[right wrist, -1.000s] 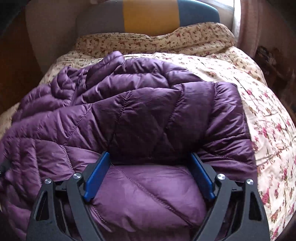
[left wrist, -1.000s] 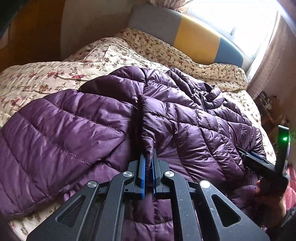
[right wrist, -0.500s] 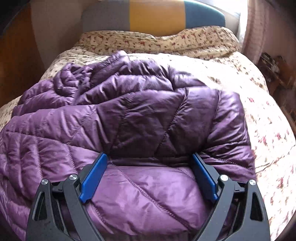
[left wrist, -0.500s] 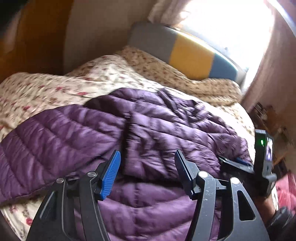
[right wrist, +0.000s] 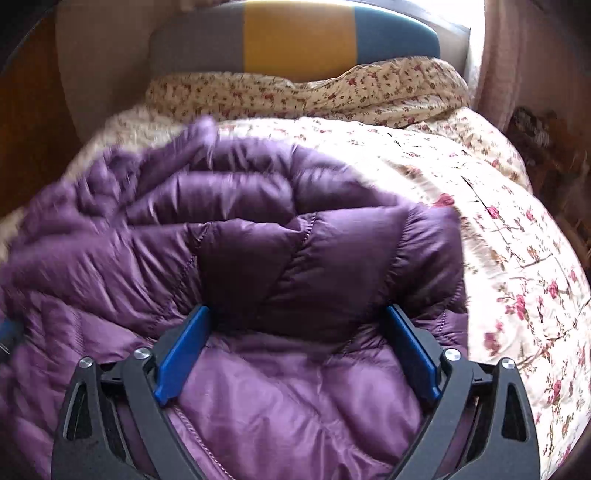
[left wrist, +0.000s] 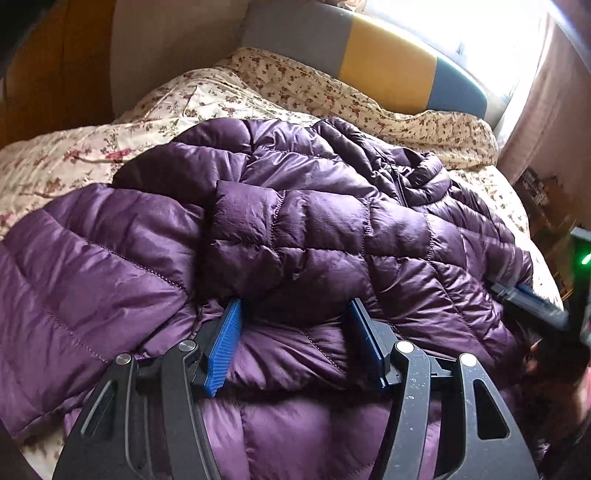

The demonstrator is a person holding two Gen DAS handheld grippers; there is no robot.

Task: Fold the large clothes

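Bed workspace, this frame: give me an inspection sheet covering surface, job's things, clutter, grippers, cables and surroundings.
Surface: bed with floral cover; rumpled near the headboard.
Job's things: purple jacket, puffy, partly folded, lying across the bed.
Clutter: nothing seen on the bed besides the jacket.
Grippers: left gripper open, over the jacket's near edge, fabric bulging between the fingers; right gripper open, likewise over the jacket, image blurred.
Cables: nothing seen.
Surroundings: headboard in grey, yellow and blue; bright window behind; curtain at right; cluttered shelf, contents unclear.
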